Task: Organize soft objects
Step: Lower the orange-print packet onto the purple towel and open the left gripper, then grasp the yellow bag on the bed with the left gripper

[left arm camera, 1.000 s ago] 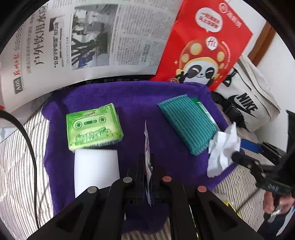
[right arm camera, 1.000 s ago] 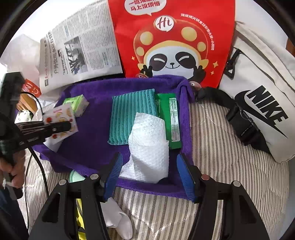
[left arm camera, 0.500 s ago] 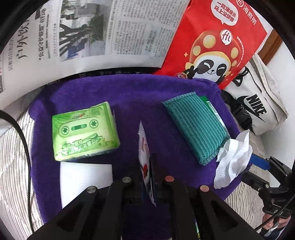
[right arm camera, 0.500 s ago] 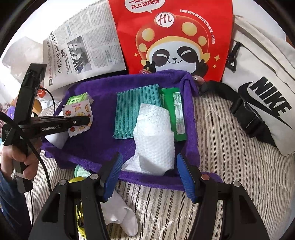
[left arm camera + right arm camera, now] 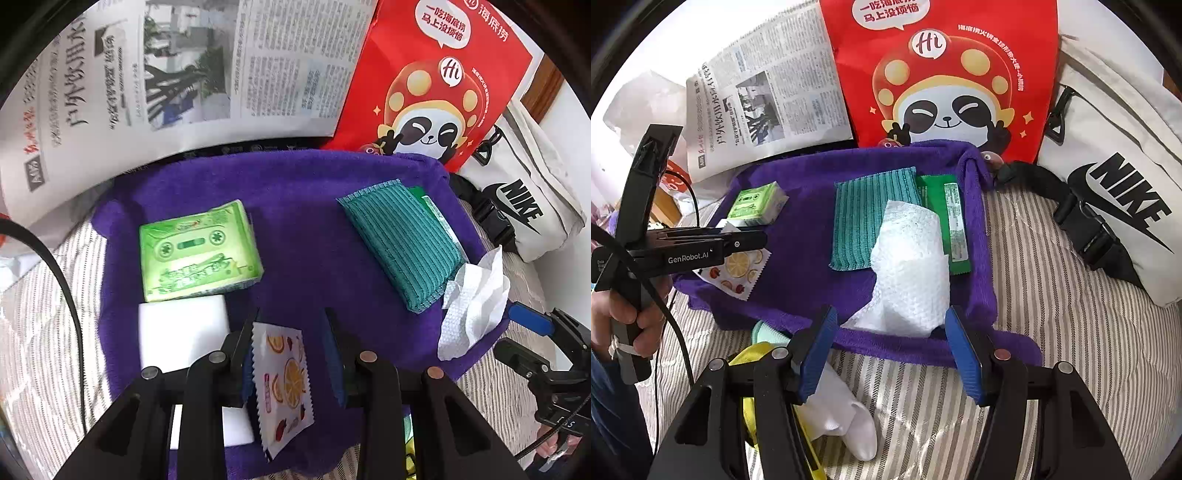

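Note:
A purple towel lies spread on the striped bedding. On it rest a green tissue pack, a white block, a teal ribbed cloth over a green packet, and a crumpled white paper towel. My left gripper hangs low over the towel's near part with its jaws opening. A fruit-print sachet lies face up between them, leaning on the left pad, not pinched. My right gripper stands open at the towel's near edge, with the paper towel just ahead of it.
A newspaper and a red panda-print bag stand behind the towel, and a white Nike bag lies to the right. White socks and a yellow item lie on the bedding under my right gripper. A hand holds the left gripper.
My left jaws have parted. The sachet, earlier pinched edge-on between them, now lies flat and face up on the towel. The right gripper has stayed open in place.

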`<state>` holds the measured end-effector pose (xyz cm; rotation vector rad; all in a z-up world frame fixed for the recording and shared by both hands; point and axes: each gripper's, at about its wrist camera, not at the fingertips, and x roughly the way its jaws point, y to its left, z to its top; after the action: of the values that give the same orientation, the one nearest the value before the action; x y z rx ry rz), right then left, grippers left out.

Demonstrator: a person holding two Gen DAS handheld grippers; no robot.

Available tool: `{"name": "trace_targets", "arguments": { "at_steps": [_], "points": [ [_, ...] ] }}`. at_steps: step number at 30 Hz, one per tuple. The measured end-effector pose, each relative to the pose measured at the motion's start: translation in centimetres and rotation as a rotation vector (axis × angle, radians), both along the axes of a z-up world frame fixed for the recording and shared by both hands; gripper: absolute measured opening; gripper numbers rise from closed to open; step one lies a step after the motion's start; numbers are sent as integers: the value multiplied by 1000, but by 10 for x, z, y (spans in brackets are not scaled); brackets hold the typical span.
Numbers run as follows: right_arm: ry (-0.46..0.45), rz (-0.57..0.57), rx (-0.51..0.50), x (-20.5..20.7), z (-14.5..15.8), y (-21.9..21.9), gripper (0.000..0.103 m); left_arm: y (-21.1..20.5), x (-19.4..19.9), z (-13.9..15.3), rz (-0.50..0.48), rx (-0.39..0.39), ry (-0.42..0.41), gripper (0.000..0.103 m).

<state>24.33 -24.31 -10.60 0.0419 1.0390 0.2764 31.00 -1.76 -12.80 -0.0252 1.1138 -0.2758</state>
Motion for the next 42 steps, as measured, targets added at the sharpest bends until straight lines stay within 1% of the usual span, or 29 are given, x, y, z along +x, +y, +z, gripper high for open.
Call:
{"name": "trace_targets", "arguments": {
  "at_steps": [4, 7, 9, 11, 14, 18, 23, 27, 30, 33, 37, 42],
  "points": [
    [-3, 1, -3, -7, 3, -1, 61, 8, -6, 9, 23, 42, -25, 31],
    [-3, -1, -9, -12, 4, -2, 61, 14, -8, 17, 36, 28, -38, 32],
    [-3, -8, -7, -17, 5, -5, 61, 18, -11, 23, 45, 37, -48, 34],
    [-4, -14, -5, -22, 7, -6, 61, 21, -16, 30, 52, 43, -62, 34],
    [-11, -18, -3, -32, 12, -8, 61, 22, -25, 38, 48, 33, -74, 37],
    [-14, -20, -1, -44, 16, -8, 61, 21, -37, 41, 23, 1, -77, 38],
    [-10, -28, 7, -58, 19, -7, 61, 19, -50, 44, 25, -12, -83, 38],
    [-13, -31, 4, -71, 20, -8, 61, 19, -71, 49, 16, 11, -104, 40],
    [-14, -39, 11, -80, 20, -10, 61, 22, -88, 48, 17, 16, -110, 44],
    [-15, -49, 27, -89, 21, -15, 61, 25, -104, 43, 26, -1, -96, 45],
    [-13, -58, 31, -101, 20, -19, 61, 15, -123, 33, -5, -38, -80, 45],
    [-6, -71, 31, -117, 18, -25, 61, -12, -140, 18, -80, -72, -54, 45]
  ]
}}
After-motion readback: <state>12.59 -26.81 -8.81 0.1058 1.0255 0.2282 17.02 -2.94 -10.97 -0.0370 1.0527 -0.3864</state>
